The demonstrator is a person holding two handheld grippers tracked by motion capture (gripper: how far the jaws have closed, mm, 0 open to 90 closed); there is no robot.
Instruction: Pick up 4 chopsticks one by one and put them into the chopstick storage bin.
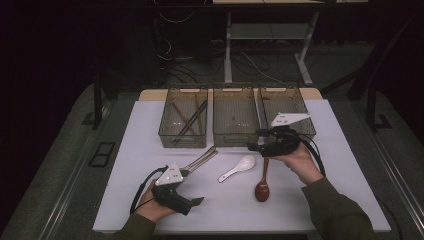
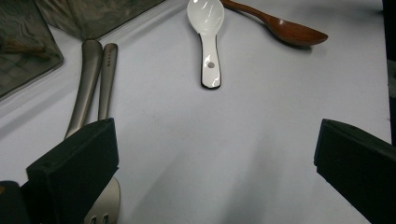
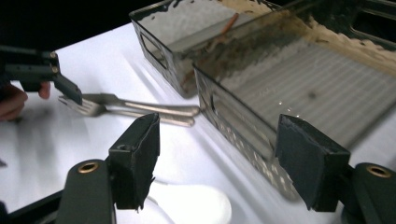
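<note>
Open right claw [image 3: 217,163] over white spoon [image 3: 196,205]

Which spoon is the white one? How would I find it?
Start at the three see-through plastic bins along the far side of the white table. Just in front of the middle bin lies the short, glossy white ceramic spoon; the brown wooden spoon beside it is longer and dark.

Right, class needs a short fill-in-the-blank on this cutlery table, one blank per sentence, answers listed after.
1. The number of mesh bins at the back of the table is ____.
2. The chopsticks lie in the ____ bin as the high view shows it.
3. Between the white spoon and the table's right edge lies a brown ____ spoon.
4. The left tool has its jaws ____.

Answers: three; left; wooden; open
</note>
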